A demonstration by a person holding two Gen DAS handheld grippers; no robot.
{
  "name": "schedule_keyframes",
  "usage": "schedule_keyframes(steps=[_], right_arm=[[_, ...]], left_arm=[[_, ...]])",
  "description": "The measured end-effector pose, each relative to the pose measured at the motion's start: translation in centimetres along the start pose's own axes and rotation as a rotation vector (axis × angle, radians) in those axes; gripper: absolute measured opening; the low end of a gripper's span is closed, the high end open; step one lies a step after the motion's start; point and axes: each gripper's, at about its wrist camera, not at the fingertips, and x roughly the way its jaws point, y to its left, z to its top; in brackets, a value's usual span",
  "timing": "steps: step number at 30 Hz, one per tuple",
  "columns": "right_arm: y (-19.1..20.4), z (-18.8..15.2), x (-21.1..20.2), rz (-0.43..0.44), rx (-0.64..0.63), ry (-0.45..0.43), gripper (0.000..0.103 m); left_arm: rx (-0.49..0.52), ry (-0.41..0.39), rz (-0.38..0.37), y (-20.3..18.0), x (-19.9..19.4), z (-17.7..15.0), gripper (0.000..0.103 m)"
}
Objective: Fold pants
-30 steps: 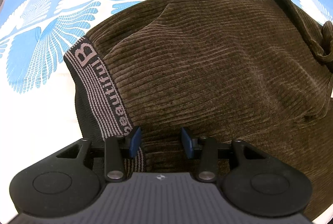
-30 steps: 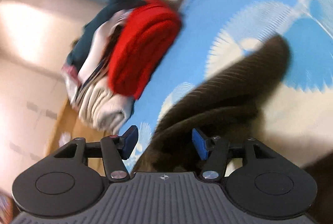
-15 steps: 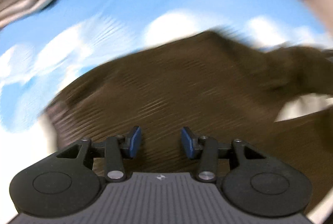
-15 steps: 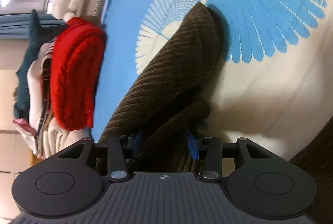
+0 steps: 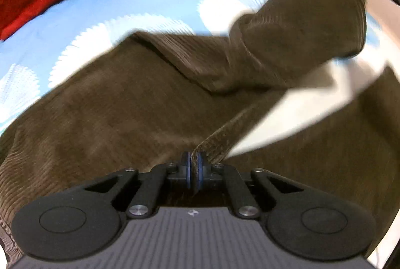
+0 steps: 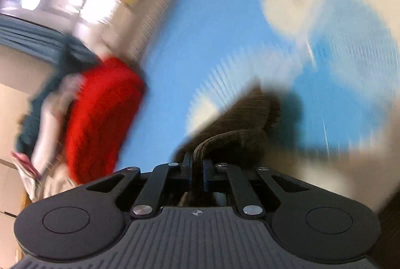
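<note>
- Left gripper (image 5: pixel 193 170): pads pressed together on a thin edge of the brown corduroy pants (image 5: pixel 130 104), pinch right at the fingertips.
- Right gripper (image 6: pixel 197 170): also clamped on a fold of the pants (image 6: pixel 240 129), cloth bunched between the pads and curling ahead of them.
- Pants location: spread ahead of and below the left gripper on the blue-and-white patterned sheet (image 5: pixel 160 4); 1 leg (image 5: pixel 307 26) raised up and to the right of the left gripper, off the sheet.
- Bare sheet showing between the raised leg and the rest of the cloth, right of the left gripper's tips.
- Waistband lettering just visible at the far lower left of the left view, beside the gripper body.
- Progress estimate: early. 2 grips secured, cloth lifted, no finished fold visible.
- Likely step in hand: carrying 1 part across for the 1st fold; heavy blur in both views, so direction not readable.
- Left to do: lay halves together, flatten, fold again to compact size.
- Red knit garment (image 6: pixel 100 119) on a clothes stack left of the right gripper, well apart from the pants.
</note>
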Motion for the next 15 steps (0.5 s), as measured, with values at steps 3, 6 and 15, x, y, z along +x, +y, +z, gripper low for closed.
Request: schedule_keyframes(steps=[3, 6, 15], right_arm=[[0.4, 3.5, -5.1, -0.14, -0.146, -0.358, 0.006], [-4.8, 5.1, -5.0, -0.412, -0.067, -0.364, 0.006], [-14.7, 5.0, -0.1, -0.611, 0.031, -0.095, 0.006]], left_arm=[[-0.006, -0.02, -0.007, 0.5, -0.9, 0.1, 0.005], [0.017, 0.029, -0.029, 0.7, -0.3, -0.5, 0.005], [0.049, 0.057, -0.055, 0.6, 0.4, 0.0, 0.006]])
